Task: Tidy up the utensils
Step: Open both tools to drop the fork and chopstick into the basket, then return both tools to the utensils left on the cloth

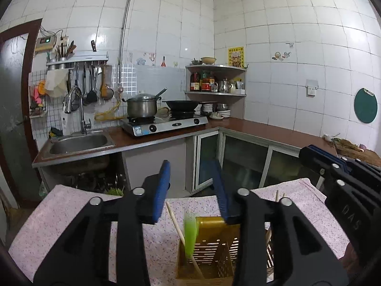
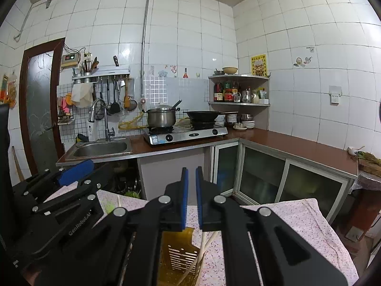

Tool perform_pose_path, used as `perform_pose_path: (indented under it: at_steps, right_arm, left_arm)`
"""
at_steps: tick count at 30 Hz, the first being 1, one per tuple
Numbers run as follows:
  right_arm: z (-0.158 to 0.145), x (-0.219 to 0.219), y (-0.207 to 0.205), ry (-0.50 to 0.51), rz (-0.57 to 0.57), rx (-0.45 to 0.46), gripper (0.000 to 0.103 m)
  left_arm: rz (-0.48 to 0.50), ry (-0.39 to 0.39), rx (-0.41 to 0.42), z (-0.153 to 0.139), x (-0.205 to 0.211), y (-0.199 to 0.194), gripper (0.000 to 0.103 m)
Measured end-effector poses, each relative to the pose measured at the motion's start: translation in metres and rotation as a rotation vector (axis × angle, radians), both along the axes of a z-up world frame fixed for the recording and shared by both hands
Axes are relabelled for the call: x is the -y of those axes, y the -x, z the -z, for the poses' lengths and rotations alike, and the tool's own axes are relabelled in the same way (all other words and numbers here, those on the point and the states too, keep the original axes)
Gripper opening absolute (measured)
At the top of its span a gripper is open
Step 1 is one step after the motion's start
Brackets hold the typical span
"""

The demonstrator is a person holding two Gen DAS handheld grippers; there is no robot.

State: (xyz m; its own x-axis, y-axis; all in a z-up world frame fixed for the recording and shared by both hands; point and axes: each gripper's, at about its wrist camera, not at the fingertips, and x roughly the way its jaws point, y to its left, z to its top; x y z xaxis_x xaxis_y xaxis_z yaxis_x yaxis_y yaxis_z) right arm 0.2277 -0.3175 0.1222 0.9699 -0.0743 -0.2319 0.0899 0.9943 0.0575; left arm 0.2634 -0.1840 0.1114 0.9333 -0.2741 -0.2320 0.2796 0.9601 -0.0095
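At the bottom centre of the left wrist view stands the holder (image 1: 214, 255), an amber slotted utensil caddy on the pink floral cloth (image 1: 71, 214). A chopstick (image 1: 176, 224) leans out of it toward the upper left, and a blurred green utensil (image 1: 190, 236) stands beside that, its kind unclear. More pale sticks (image 1: 277, 195) poke up right of the holder, behind the gripper frame.

The left gripper (image 1: 193, 186) fills the lower middle of that view, its blue pads spread wide with nothing between them; the right pad's lower end overlaps the holder's top rim in the picture, contact not clear. The right gripper (image 1: 338, 166) enters at the right edge.

In the right wrist view the right gripper (image 2: 192, 195) sits at lower centre, pads drawn close with a thin gap, nothing visibly pinched. Below it shows the holder (image 2: 176, 250) with pale chopsticks (image 2: 204, 245) leaning to the right. The left gripper (image 2: 76, 171) lies at the lower left.

Farther off, mid-frame, a brown counter (image 1: 262, 128) runs along the tiled walls, with a sink (image 1: 78, 143) at left, a stove (image 1: 166, 124) bearing a pot (image 1: 141, 107) and a wok (image 1: 182, 104), and a corner shelf (image 1: 214, 93) of bottles.
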Motion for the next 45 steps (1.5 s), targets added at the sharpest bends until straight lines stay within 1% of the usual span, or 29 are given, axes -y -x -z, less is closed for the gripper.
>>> perform_pose_path:
  at_steps: [3, 7, 10, 14, 16, 17, 22, 24, 25, 26, 29, 31, 32, 34, 37, 38, 39, 42, 45]
  right_arm:
    - [-0.004, 0.001, 0.004, 0.0, 0.001, 0.007, 0.007]
    - [-0.008, 0.003, 0.012, -0.009, 0.006, 0.008, 0.007]
    - [-0.012, 0.005, 0.018, -0.008, 0.012, 0.014, 0.007]
    - [-0.018, 0.008, 0.029, -0.006, 0.024, 0.017, 0.007]
    - [-0.019, 0.009, 0.038, -0.005, 0.028, 0.015, 0.007]
    - [-0.018, 0.009, 0.043, -0.004, 0.03, 0.013, 0.007]
    - [-0.013, 0.012, 0.068, -0.009, 0.059, -0.007, 0.007]
    - [-0.008, 0.014, 0.079, -0.017, 0.067, -0.024, 0.014]
    - [-0.006, 0.014, 0.082, -0.024, 0.063, -0.035, 0.027]
    - [-0.002, 0.014, 0.087, -0.031, 0.059, -0.046, 0.034]
    - [0.014, 0.014, 0.109, -0.025, 0.074, -0.081, 0.034]
    - [0.024, 0.017, 0.124, -0.034, 0.084, -0.102, 0.034]
    - [0.033, 0.019, 0.138, -0.046, 0.093, -0.115, 0.034]
    - [0.049, 0.023, 0.155, -0.054, 0.103, -0.145, 0.034]
    - [0.081, 0.033, 0.187, -0.088, 0.15, -0.205, 0.034]
    - [0.095, 0.036, 0.201, -0.117, 0.161, -0.234, 0.034]
    - [0.105, 0.038, 0.209, -0.13, 0.168, -0.255, 0.034]
    - [0.136, 0.039, 0.231, -0.15, 0.192, -0.336, 0.034]
    - [0.156, 0.033, 0.248, -0.135, 0.19, -0.384, 0.034]
  left_arm:
    - [0.006, 0.001, -0.003, -0.003, -0.003, -0.001, 0.043]
    - [0.004, 0.014, -0.014, -0.006, -0.011, 0.001, 0.043]
    - [-0.005, -0.004, 0.001, -0.01, -0.014, 0.007, 0.044]
    - [-0.019, -0.004, -0.001, -0.013, -0.024, 0.018, 0.045]
    - [-0.024, -0.009, -0.002, -0.012, -0.03, 0.025, 0.048]
    - [-0.033, -0.016, 0.0, -0.012, -0.033, 0.028, 0.052]
    - [-0.06, -0.024, -0.008, -0.011, -0.049, 0.044, 0.053]
    - [-0.064, -0.027, -0.012, -0.01, -0.055, 0.053, 0.055]
    - [-0.064, -0.034, -0.011, -0.009, -0.056, 0.058, 0.056]
    - [-0.069, -0.051, -0.008, -0.006, -0.058, 0.064, 0.059]
    - [-0.074, -0.058, -0.023, 0.002, -0.07, 0.08, 0.062]
    - [-0.075, -0.056, -0.036, 0.01, -0.081, 0.093, 0.065]
    - [-0.089, -0.056, -0.036, 0.016, -0.089, 0.102, 0.068]
    - [-0.111, -0.062, -0.054, 0.033, -0.109, 0.12, 0.071]
    - [-0.131, -0.087, -0.106, 0.065, -0.132, 0.145, 0.074]
    - [-0.132, -0.085, -0.128, 0.072, -0.137, 0.15, 0.075]
    - [-0.13, -0.071, -0.168, 0.084, -0.147, 0.158, 0.075]
    - [-0.171, -0.108, -0.234, 0.115, -0.161, 0.182, 0.076]
    - [-0.182, -0.106, -0.285, 0.137, -0.172, 0.202, 0.076]
